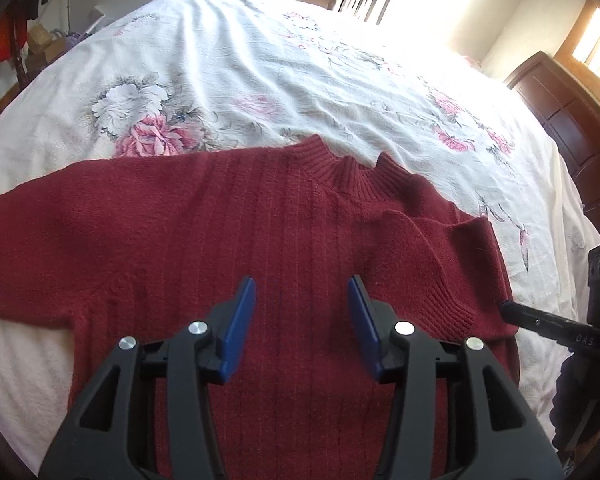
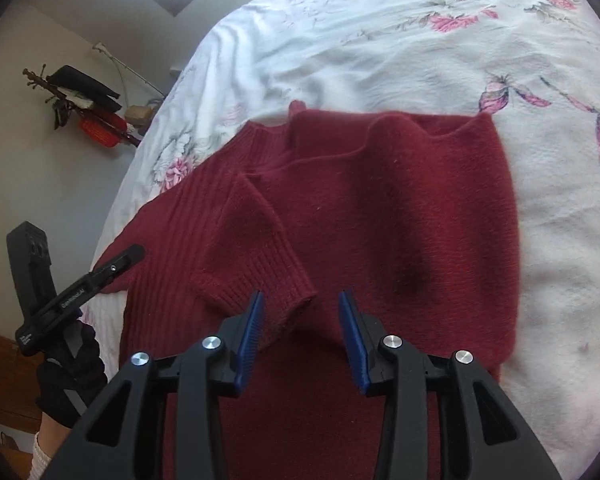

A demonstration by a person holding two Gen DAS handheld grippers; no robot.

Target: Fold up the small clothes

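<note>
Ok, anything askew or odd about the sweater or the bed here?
Nothing damaged. The red sweater is mid-fold: one sleeve lies folded across its front, the other still stretches out over the floral bedspread. The collar sits rumpled. Both grippers hover open.

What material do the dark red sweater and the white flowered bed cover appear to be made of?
Dark red ribbed sweater: probably soft wool or acrylic knit, matte and fuzzy, with visible ribbing at cuff and collar. White flowered bed cover: probably woven cotton, matte, finely crinkled, with a printed floral pattern.
</note>
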